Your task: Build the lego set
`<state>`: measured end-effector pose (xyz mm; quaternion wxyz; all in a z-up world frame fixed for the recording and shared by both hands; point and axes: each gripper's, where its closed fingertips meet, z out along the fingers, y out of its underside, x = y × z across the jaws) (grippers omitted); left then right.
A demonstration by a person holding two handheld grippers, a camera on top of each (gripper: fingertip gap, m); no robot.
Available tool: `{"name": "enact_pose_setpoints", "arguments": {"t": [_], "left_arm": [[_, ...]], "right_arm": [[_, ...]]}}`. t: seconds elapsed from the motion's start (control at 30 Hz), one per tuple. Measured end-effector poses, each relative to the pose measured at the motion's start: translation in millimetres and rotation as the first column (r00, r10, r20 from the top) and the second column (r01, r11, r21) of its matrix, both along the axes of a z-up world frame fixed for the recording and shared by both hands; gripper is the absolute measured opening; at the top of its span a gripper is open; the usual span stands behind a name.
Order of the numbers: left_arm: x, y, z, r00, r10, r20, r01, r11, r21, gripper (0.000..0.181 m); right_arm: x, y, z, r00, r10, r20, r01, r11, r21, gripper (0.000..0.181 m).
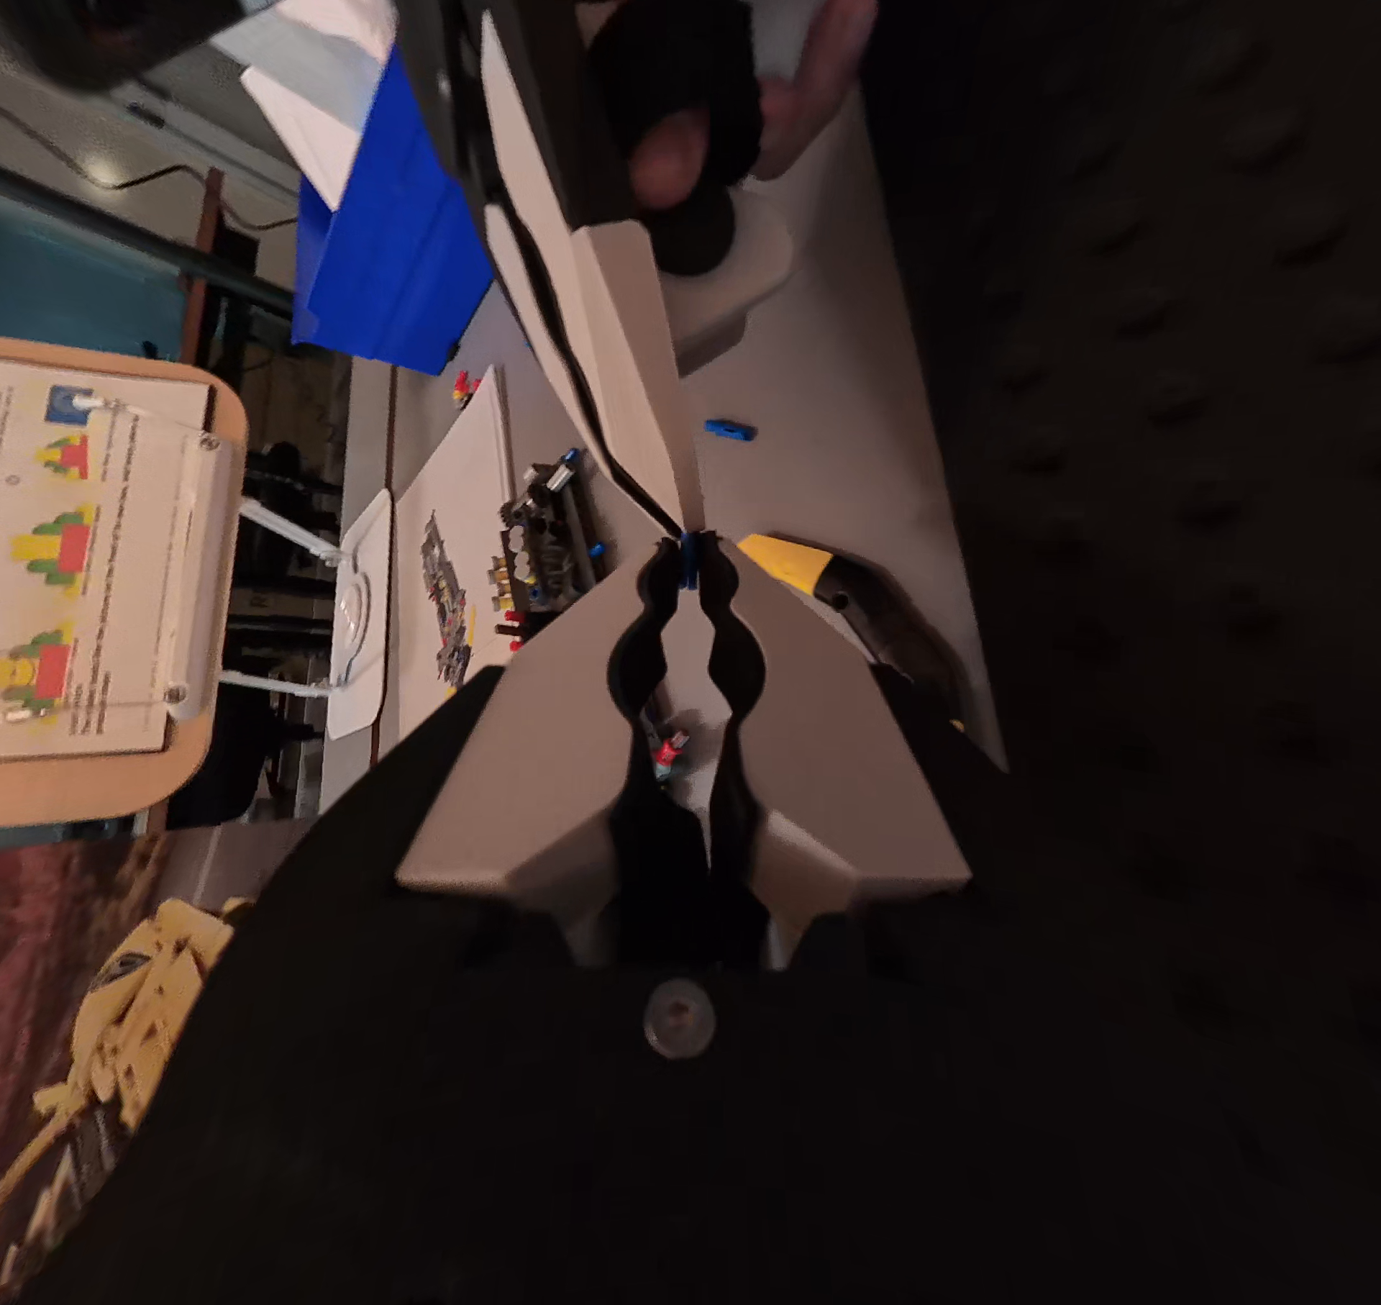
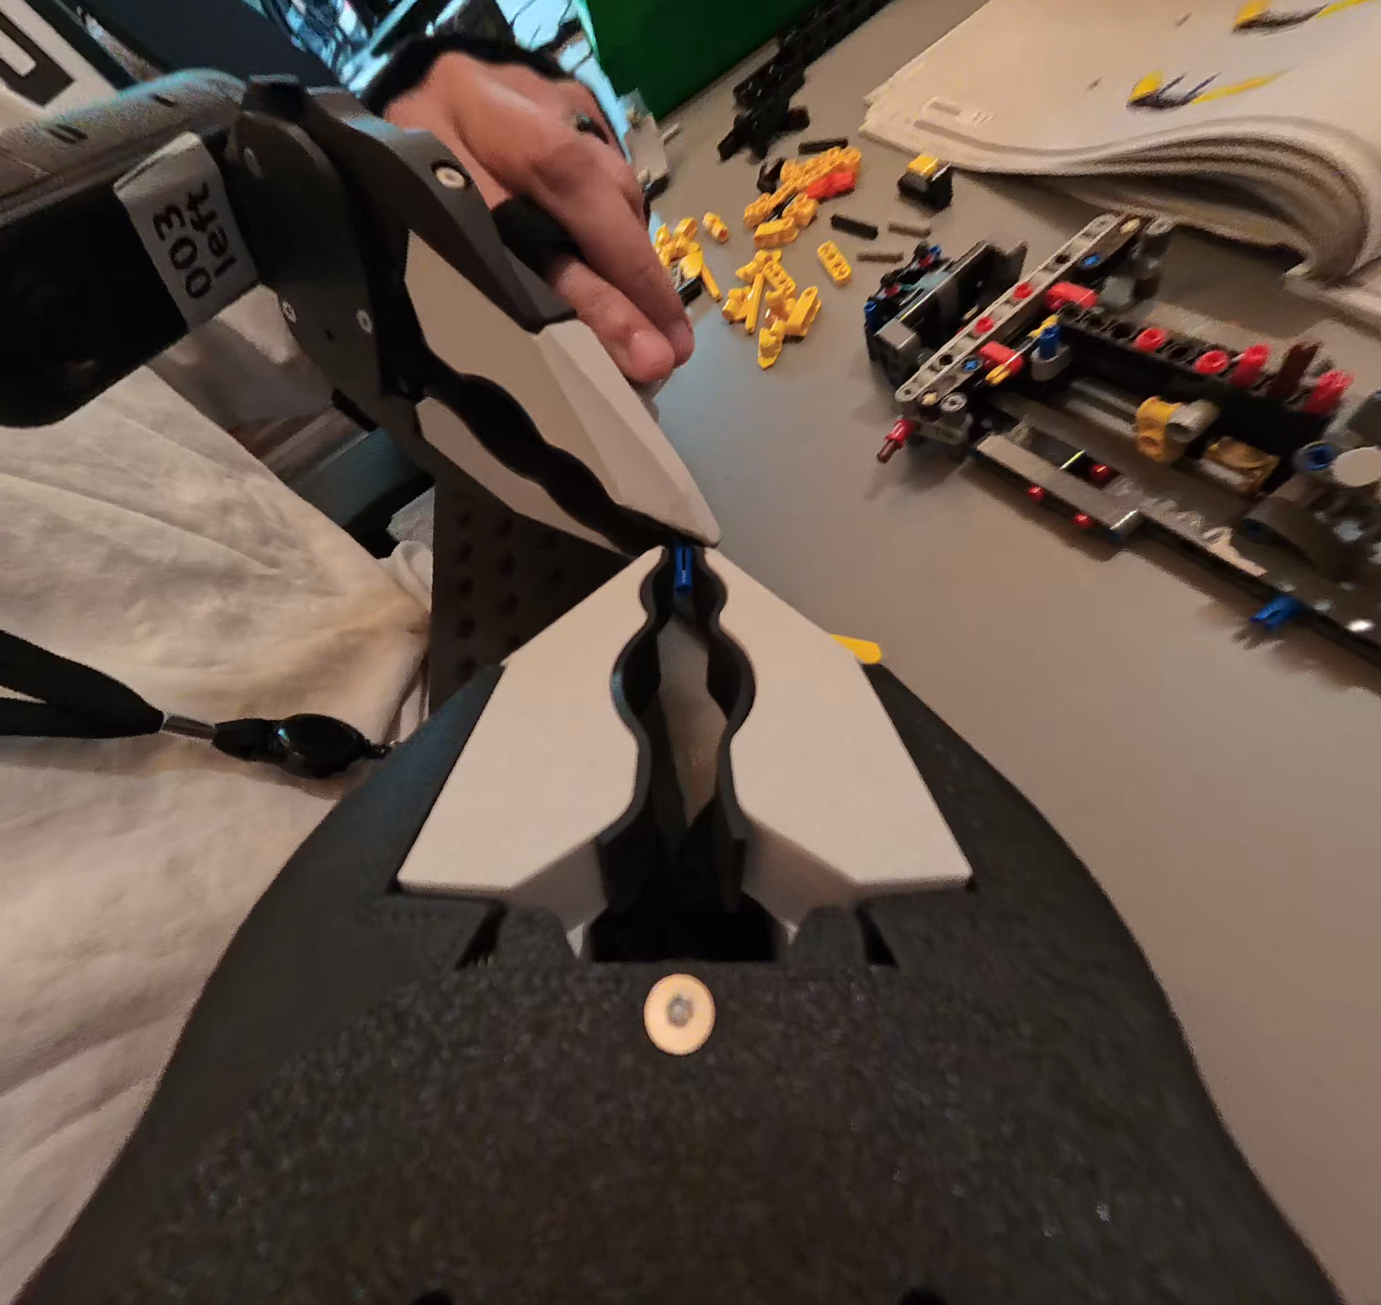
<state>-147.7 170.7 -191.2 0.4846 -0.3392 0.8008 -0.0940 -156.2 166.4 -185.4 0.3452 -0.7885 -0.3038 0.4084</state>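
Left gripper [image 1: 689, 559]: jaws clenched on a small blue pin [image 1: 688, 560], pinched at the very tips.
Right gripper [image 2: 684, 568]: jaws likewise closed on the blue pin [image 2: 681, 569]; the two sets of tips meet nose to nose, so both appear to hold the same piece.
Step in hand: judged a hand-over or re-grip of the pin in the air, above the table [image 2: 971, 671].
Doing it well: one gripper should keep firm hold until the other is sure of its bite. The pin is tiny and likely slippery; loosen slowly, one side only. Keep the pin straight along the jaws so it can later go into a hole squarely.
Half-built model [image 2: 1106, 387]: ahead and right of the right jaws, well apart, lying on the table. Grey and black beams with red and blue pins standing out.
Loose yellow pieces [image 2: 777, 252]: heap beyond the right jaws, past the hand [image 2: 553, 170] on the left gripper.
Instruction book [image 2: 1121, 96]: open, far right beyond the model.
Blue plate [image 1: 729, 429]: loose on the table, beyond the left jaws.
Yellow-and-black piece [image 1: 792, 559]: just beside the left jaws, right side.
In the way: nothing between the tips; a dropped pin could bounce off the table edge.
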Motion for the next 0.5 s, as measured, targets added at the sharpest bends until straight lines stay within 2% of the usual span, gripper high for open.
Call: {"name": "enact_pose_setpoints", "arguments": {"t": [0.13, 0.23, 0.37, 0.5], "left_arm": [[6, 12, 10, 0.99, 0.111, 0.088, -0.103, 0.991, -0.082, 0.003], [9, 19, 17, 0.974, 0.177, 0.139, -0.158, 0.978, -0.137, 0.003], [12, 19, 23, 0.962, 0.206, 0.179, -0.181, 0.973, -0.146, 0.003], [13, 20, 29, 0.948, 0.233, 0.216, -0.202, 0.967, -0.155, 0.003]], "right_arm": [[7, 15, 13, 0.991, -0.097, -0.088, 0.104, 0.991, 0.083, 0.008], [8, 19, 22, 0.969, -0.145, -0.198, 0.162, 0.984, 0.073, 0.013], [10, 22, 26, 0.95, -0.193, -0.244, 0.213, 0.975, 0.058, 0.004], [11, 22, 30, 0.937, -0.193, -0.291, 0.216, 0.975, 0.048, 0.004]]}}
